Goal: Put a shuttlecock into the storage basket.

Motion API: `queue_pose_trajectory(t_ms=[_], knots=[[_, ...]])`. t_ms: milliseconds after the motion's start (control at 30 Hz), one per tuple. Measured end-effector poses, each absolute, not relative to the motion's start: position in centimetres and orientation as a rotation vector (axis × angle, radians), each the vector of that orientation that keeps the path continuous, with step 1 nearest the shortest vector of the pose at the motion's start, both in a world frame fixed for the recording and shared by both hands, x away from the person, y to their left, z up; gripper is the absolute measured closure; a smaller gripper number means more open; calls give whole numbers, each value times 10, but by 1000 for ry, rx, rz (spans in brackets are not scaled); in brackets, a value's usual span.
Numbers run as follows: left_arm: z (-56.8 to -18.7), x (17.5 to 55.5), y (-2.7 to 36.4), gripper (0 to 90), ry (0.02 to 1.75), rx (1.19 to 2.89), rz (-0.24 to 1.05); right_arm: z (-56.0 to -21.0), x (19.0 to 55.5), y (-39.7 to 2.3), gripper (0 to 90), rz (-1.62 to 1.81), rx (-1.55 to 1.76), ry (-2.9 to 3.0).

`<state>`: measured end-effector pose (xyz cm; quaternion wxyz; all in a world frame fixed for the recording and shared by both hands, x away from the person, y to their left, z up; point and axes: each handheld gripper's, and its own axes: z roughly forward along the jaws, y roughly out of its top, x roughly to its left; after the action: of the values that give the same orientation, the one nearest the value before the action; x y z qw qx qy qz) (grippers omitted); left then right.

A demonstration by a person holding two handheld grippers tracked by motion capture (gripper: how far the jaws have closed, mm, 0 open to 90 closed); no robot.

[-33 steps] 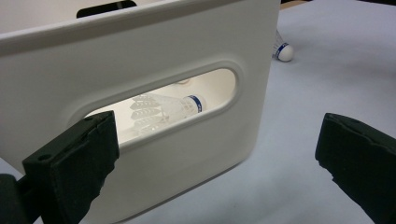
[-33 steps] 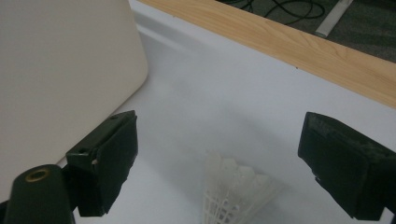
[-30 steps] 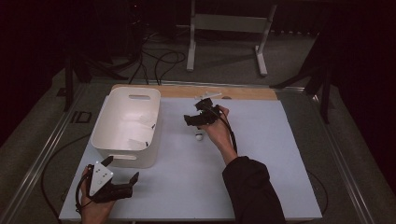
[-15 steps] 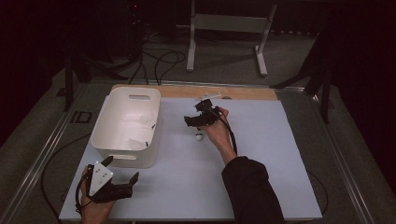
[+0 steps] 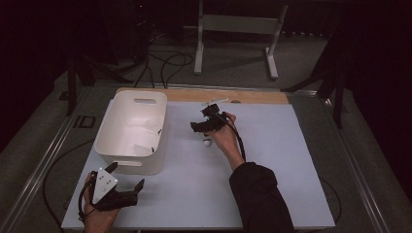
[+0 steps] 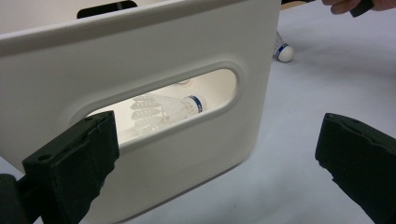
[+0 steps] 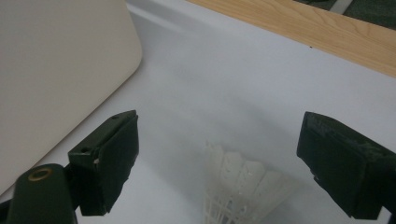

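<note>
A white shuttlecock (image 5: 207,141) stands cork down on the white table, just right of the white bin (image 5: 112,153). My right gripper (image 5: 201,126) hovers open directly over it. In the right gripper view the feather skirt (image 7: 243,186) sits low between the spread jaws of that gripper (image 7: 219,158), untouched. My left gripper (image 5: 127,177) rests open near the table's front left, facing the bin's near wall. Through the handle slot (image 6: 161,105), the left gripper view shows a shuttlecock (image 6: 168,106) lying inside the bin. The left gripper (image 6: 215,154) holds nothing.
A wooden strip (image 5: 199,94) runs along the table's far edge. The bin's rounded corner (image 7: 56,70) lies close on the left of the right gripper. A metal stand (image 5: 235,24) and cables (image 5: 160,60) are on the floor beyond the table.
</note>
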<state>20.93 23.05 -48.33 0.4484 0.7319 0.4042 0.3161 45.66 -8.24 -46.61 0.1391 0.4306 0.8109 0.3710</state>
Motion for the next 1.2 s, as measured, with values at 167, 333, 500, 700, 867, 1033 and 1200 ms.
queue_pose_trajectory(t_ms=[167, 333, 500, 700, 867, 1033, 1200], knots=[[-483, 209, 231, 0, 1000, 1809, 782, -469, 458, -81, 129, 1068, 1244, 2352], [-483, 209, 231, 1, 1001, 1810, 783, -473, 460, -81, 130, 1058, 1249, 2363], [-483, 209, 231, 1, 1000, 1810, 782, -476, 461, -79, 131, 1052, 1251, 2367], [-483, 209, 231, 1, 1001, 1809, 782, -479, 463, -77, 131, 1049, 1250, 2376], [-483, 209, 231, 0, 1000, 1808, 782, -481, 464, -76, 132, 1052, 1248, 2378], [-483, 209, 231, 1, 1000, 1808, 782, -485, 464, -77, 137, 1031, 1254, 2401], [-483, 209, 231, 0, 1001, 1809, 782, -485, 461, -80, 156, 1003, 1228, 2427]])
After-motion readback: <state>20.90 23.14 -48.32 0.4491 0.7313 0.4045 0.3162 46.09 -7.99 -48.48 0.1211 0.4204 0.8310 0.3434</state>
